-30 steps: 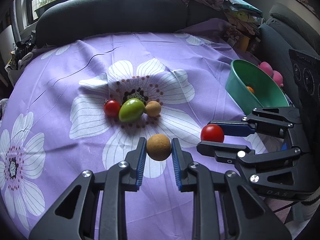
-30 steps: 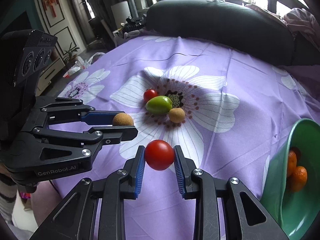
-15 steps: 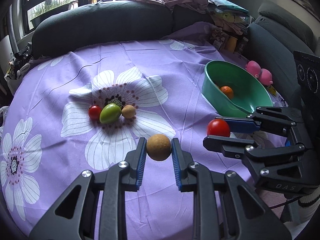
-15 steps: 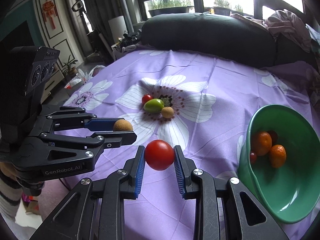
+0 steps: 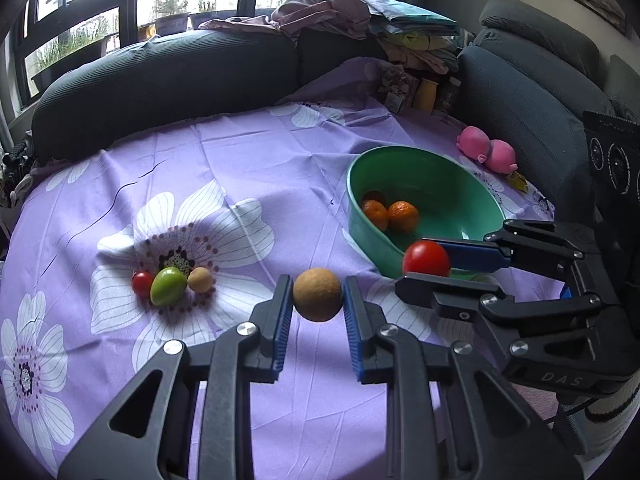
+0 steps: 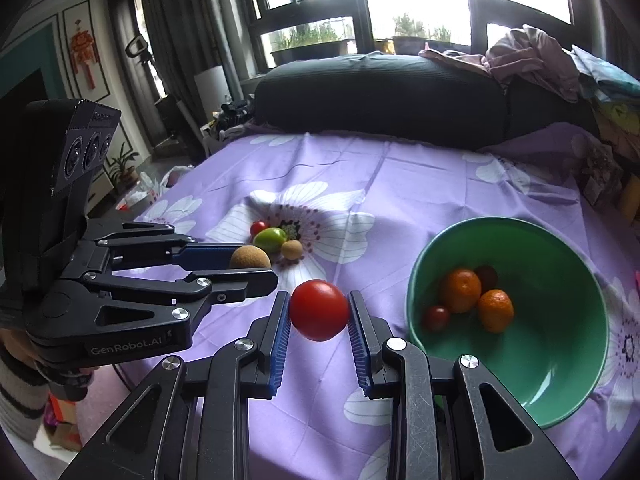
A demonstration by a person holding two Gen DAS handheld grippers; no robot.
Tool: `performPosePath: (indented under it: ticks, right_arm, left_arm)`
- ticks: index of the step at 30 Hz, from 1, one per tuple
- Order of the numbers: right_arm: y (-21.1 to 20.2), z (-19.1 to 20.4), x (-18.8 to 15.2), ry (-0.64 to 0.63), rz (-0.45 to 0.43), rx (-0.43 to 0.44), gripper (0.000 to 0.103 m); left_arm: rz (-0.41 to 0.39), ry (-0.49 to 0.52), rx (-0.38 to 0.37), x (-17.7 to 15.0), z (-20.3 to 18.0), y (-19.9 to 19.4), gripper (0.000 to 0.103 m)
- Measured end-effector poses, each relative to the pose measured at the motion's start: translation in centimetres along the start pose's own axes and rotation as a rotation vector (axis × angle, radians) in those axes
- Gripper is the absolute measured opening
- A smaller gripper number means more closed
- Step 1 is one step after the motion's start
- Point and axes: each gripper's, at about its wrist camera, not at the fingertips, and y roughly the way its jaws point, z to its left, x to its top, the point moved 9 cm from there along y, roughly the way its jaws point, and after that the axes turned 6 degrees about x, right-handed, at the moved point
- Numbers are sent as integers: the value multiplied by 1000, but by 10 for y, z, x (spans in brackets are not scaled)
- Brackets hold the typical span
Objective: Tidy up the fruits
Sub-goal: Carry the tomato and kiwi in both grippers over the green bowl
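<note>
My left gripper is shut on a round brown fruit, held above the purple flowered cloth; it also shows in the right wrist view. My right gripper is shut on a red tomato, held just left of the green bowl; the tomato also shows in the left wrist view at the bowl's near rim. The bowl holds two oranges, a small tomato and a dark fruit. On the cloth lie a small red tomato, a green fruit and a small brown fruit.
A dark sofa back runs behind the table, with piled clothes on it. A pink toy lies beyond the bowl. A grey armchair stands at the right.
Both grippers have risen and moved right toward the bowl with their fruits. The three fruits on the cloth now sit farther off to the left.
</note>
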Motion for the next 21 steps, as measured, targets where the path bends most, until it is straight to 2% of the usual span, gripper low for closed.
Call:
performPosePath:
  ticks: [14,21]
  right_arm:
    - [-33,-59,0,95,-66,-96,30]
    - [-39,-84,-10,140,-62,-139,30]
  left_arm:
    - [-17,97,-89,35,-56,23,25]
    - [30,134,-120,35,-78,47,25]
